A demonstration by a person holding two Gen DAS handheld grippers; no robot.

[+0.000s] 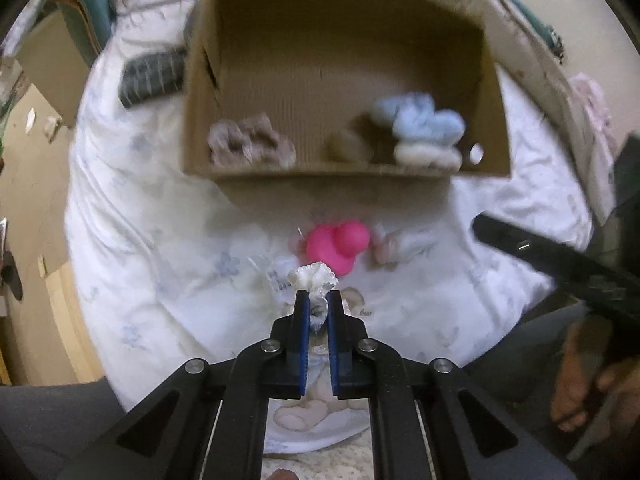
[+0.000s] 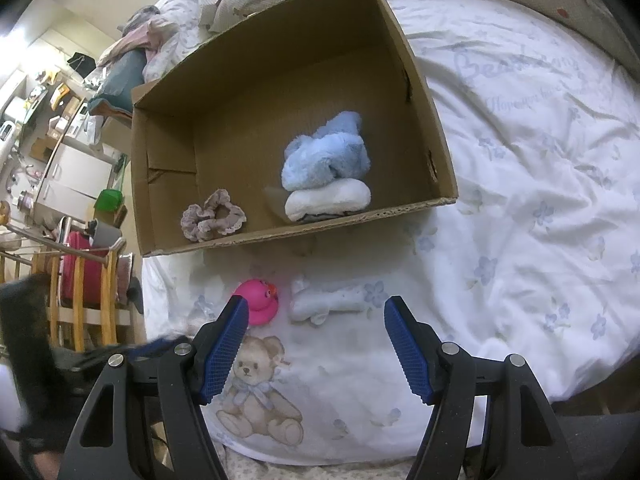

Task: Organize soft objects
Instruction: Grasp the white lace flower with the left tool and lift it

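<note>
My left gripper (image 1: 318, 300) is shut on a white frilly scrunchie (image 1: 314, 280), held above the bed in front of the cardboard box (image 1: 340, 178). The box (image 2: 300, 230) holds a beige scrunchie (image 2: 212, 220), a fluffy blue item (image 2: 326, 156) on a white one (image 2: 328, 202). A pink rubber duck (image 2: 260, 300) and a small pale-blue cloth (image 2: 326, 300) lie on the bed before the box. The duck also shows in the left wrist view (image 1: 338, 242). My right gripper (image 2: 316, 312) is open and empty, just short of the cloth.
The white bedsheet (image 2: 520, 200) with flowers and a teddy print covers the bed. A dark striped item (image 1: 150, 76) lies left of the box. Pillows and clothes (image 2: 160, 28) pile behind it. Shelves and a wooden rack (image 2: 80, 280) stand left of the bed.
</note>
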